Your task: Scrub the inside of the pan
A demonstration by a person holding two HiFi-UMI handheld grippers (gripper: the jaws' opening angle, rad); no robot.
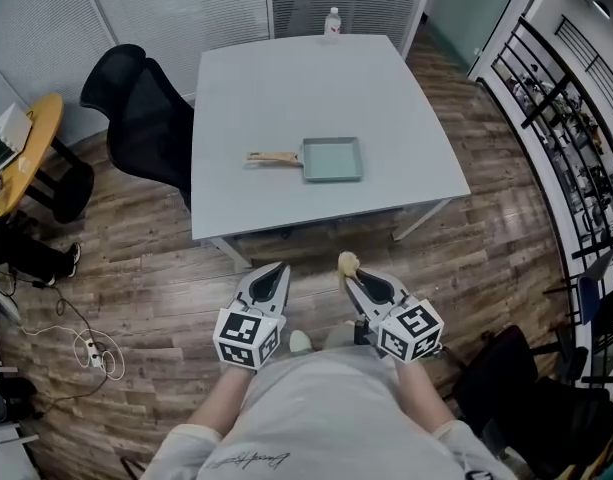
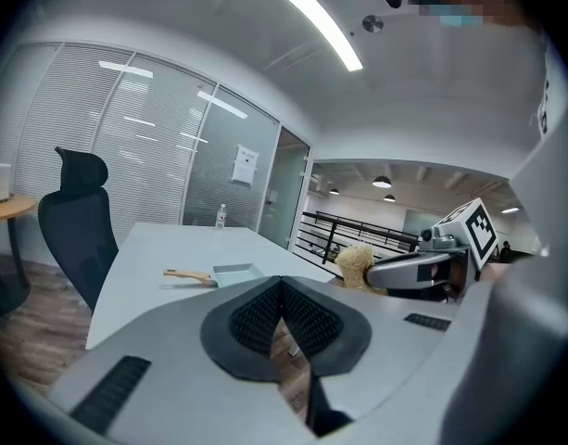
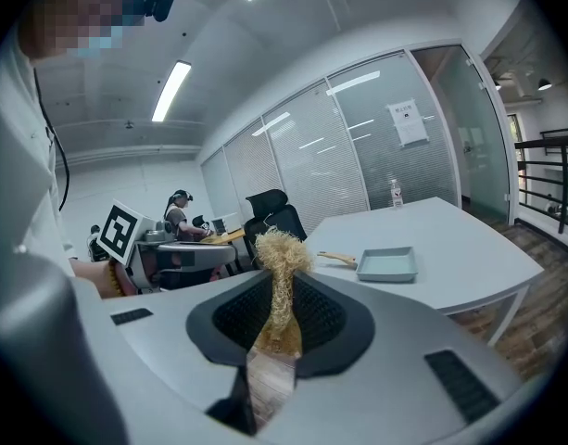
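On table (image 1: pixel 286 88), pan (image 1: pixel 332 158); scrubber (image 3: pixel 282 253), right claw (image 3: pixel 280 290)

The pale grey, square tabletop (image 1: pixel 286 88) stands on a wooden plank floor (image 1: pixel 166 298) and carries two things. A shallow rectangular pan (image 1: pixel 332 159) lies flat near the front edge, its wooden handle (image 1: pixel 271 157) pointing left. Well beyond the pan, at the far edge, a clear bottle (image 1: pixel 332 23) stands upright.

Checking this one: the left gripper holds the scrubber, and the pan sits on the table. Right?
No: the right gripper holds the scrubber, as the right gripper view shows. The pan does sit on the table.
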